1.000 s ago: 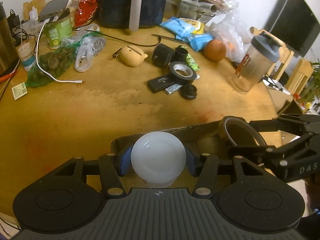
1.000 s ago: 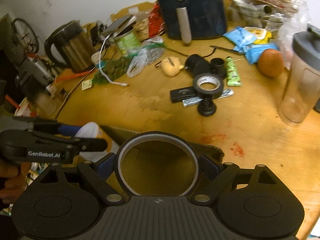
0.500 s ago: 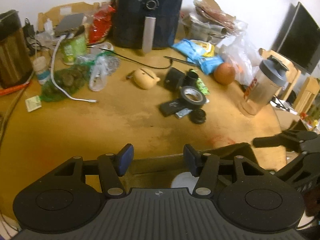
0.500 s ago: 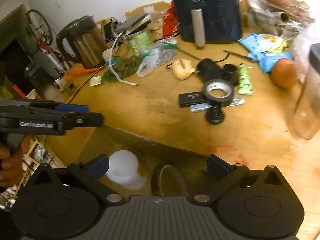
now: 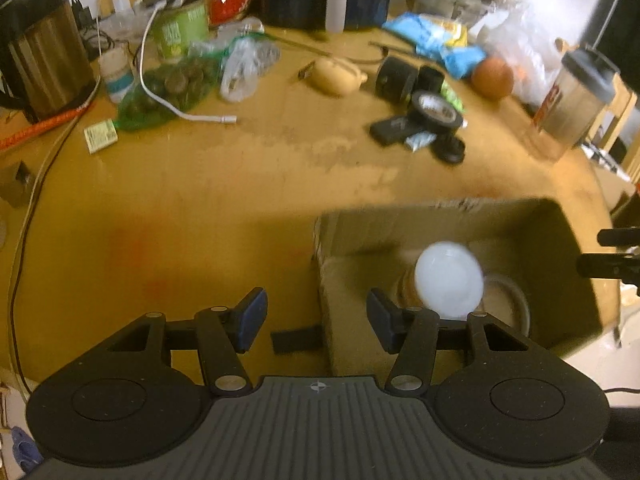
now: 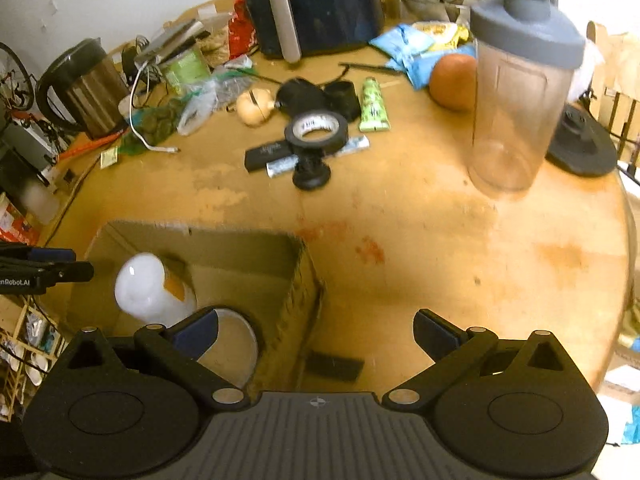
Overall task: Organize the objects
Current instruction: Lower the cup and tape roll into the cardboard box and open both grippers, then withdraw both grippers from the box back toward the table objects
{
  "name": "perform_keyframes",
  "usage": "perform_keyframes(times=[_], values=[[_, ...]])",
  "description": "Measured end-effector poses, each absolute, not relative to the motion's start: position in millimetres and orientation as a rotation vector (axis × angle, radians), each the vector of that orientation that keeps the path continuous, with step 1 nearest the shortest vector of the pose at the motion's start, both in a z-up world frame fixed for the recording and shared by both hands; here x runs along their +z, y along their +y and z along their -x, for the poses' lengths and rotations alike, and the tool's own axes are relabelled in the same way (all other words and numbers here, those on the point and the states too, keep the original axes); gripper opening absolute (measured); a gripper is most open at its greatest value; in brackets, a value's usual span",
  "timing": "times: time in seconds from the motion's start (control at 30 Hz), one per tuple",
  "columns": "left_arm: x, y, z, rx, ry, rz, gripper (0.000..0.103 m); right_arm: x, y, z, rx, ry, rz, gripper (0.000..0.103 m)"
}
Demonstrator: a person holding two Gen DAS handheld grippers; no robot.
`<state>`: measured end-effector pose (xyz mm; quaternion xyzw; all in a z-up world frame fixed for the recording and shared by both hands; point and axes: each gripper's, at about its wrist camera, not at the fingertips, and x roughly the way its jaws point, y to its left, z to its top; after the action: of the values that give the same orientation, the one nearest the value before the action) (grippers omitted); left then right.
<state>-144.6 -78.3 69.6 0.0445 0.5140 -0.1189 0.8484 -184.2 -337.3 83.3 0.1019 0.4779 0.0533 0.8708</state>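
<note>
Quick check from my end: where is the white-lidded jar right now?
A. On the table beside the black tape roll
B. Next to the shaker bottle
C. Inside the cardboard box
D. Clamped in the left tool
C: the white-lidded jar sits inside the cardboard box, and both tools' fingers are empty.

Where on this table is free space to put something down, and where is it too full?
Free: the bare table between the cardboard box, the black tape roll and the shaker bottle. Crowded: the far edge around the air fryer and kettle.
</note>
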Motion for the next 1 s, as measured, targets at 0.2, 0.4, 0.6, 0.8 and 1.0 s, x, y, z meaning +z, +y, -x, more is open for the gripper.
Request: perform_keyframes(times=[0.2, 0.4, 0.6, 0.8, 1.0], values=[[56.3, -71.5, 148.6, -0.188, 1.13, -0.137, 0.055, 64.1, -330.5, 188.1, 0.105, 1.063, -0.203, 0.103], [56.3, -62.6, 147.5, -0.186, 1.138, -0.089, 0.057, 51.3, -328.5, 194.4, 0.072, 1.131, -0.151, 0.103], [56.7, -62.1, 146.2, -0.182, 1.143, -0.085, 0.057, 50.5, -335.8, 202.3, 0.077, 1.171, -0.197, 0.103], [55.6, -59.6, 144.1, -0.155, 1.14, -0.09, 0.067, 51.0, -331.9, 202.7, 0.114, 1.213, -0.201, 0.103], [61.9, -57.6, 144.0, -0.151, 1.135, -0.065, 0.066, 58.3, -330.6, 201.9, 0.154, 1.195, -0.211, 0.103]])
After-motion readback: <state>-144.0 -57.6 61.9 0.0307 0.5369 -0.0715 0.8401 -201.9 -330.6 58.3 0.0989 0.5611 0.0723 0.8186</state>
